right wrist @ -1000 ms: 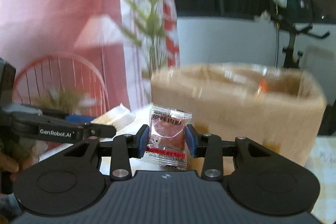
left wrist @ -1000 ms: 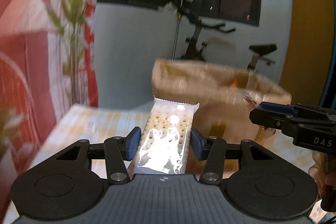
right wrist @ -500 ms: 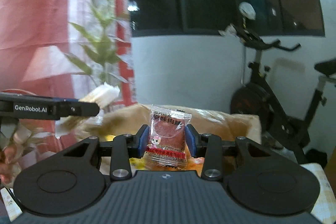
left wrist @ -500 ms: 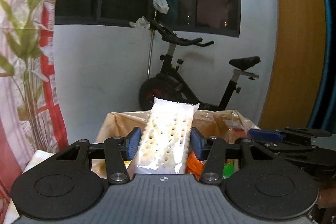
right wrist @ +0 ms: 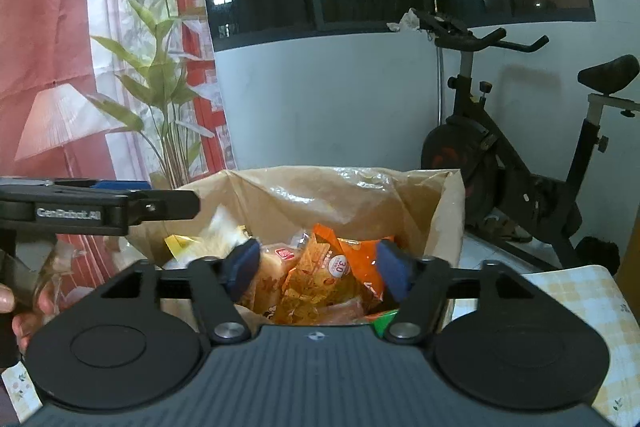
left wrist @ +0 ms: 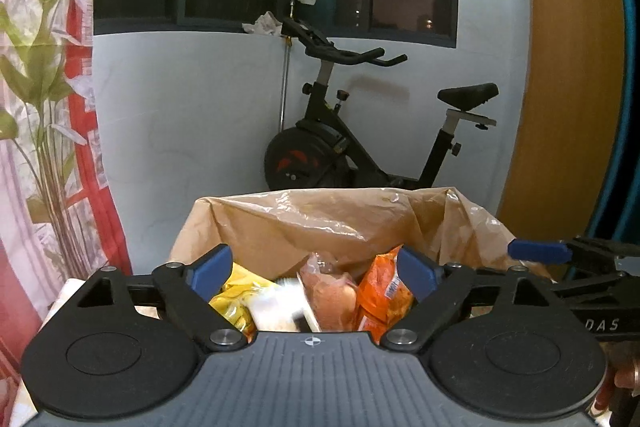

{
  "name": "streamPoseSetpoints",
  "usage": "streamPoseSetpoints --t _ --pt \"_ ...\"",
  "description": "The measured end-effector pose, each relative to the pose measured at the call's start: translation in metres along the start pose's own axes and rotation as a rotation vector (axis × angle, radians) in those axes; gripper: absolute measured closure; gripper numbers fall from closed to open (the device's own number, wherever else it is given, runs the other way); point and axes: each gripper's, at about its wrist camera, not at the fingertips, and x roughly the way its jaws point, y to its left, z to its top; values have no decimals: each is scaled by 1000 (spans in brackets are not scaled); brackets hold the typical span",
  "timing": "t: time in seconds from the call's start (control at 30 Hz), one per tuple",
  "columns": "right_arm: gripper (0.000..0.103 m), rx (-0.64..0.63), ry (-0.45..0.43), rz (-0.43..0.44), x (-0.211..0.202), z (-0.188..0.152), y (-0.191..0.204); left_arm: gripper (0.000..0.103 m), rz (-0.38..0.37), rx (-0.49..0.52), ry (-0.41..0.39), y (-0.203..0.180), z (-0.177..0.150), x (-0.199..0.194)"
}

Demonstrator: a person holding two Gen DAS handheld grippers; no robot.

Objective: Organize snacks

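A brown paper bag [left wrist: 332, 223] lined with plastic stands open and holds several snack packets. My left gripper [left wrist: 314, 273] is open and empty above the bag's mouth. Below it lie a yellow packet [left wrist: 236, 291], the blurred white cracker pack [left wrist: 276, 307], a pinkish packet [left wrist: 332, 291] and an orange packet [left wrist: 384, 291]. My right gripper [right wrist: 318, 269] is open and empty over the same bag [right wrist: 320, 199], above an orange packet [right wrist: 320, 275]. Each gripper shows at the edge of the other's view, the right one [left wrist: 560, 259] and the left one [right wrist: 96, 207].
An exercise bike [left wrist: 360, 147] stands behind the bag against a white wall under dark windows. A red and white curtain with a plant print [right wrist: 100, 67] hangs at the left. A checked tablecloth [right wrist: 568, 291] shows at the right. A wooden panel [left wrist: 568, 67] is at the far right.
Both grippers have opened. The cracker pack has dropped from my left gripper and the small red packet from my right gripper into the bag.
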Motion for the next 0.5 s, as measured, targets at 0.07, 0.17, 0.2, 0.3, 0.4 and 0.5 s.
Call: streamPoseSetpoints --t 0.07,0.17,0.2,0.3,0.4,0.5 --pt "19 -1 -9 -11 -6 3 5 11 7 17 -5 -1 2 -11" --pt "4 2 -23 -12 -19 8 13 8 21 26 -27 -3 3 -33" --pt "0 4 -32 -21 -26 9 16 7 22 21 -36 -4 4 -41" --pt "0 10 -46 -41 -42 14 26 6 40 -1 -50 -5 5 -63" --pt "0 11 -59 -40 -59 18 36 5 81 -4 -59 -9 4 -85" --pt "0 8 -62 -37 -76 19 47 5 110 18 -70 -16 1 -108"
